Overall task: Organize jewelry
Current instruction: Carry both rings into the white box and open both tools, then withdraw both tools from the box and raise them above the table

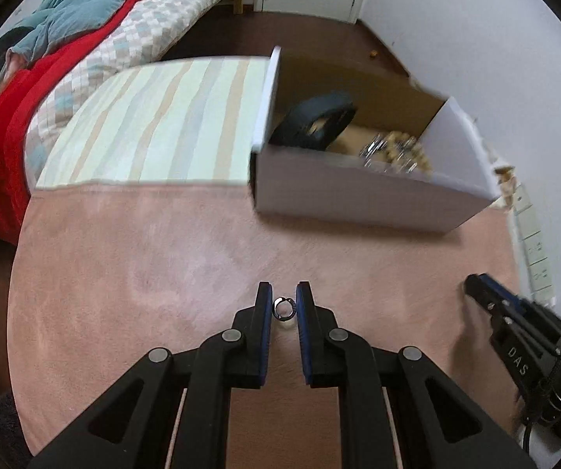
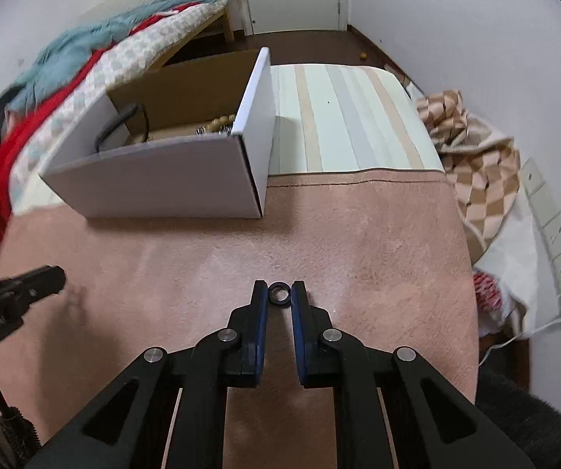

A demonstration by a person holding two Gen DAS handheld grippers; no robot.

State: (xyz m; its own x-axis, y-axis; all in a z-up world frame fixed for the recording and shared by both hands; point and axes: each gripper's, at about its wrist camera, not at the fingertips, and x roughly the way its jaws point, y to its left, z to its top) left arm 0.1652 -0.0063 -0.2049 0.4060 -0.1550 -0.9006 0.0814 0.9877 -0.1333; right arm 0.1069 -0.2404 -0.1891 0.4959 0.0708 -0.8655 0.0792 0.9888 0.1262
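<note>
Both rings are so small that a slight slackening of either squeeze, or a jolt on the way over, would probably drop one into the pink blanket (image 2: 358,234), where it would be hard to spot. The left gripper (image 1: 284,299) pinches a silver ring (image 1: 283,308) at its fingertips, and the right gripper (image 2: 279,292) pinches a black ring (image 2: 279,293) likewise. Both hang low over the blanket, pointing forward, short of the white box (image 2: 171,179), which already holds beads and a dark band.
</note>
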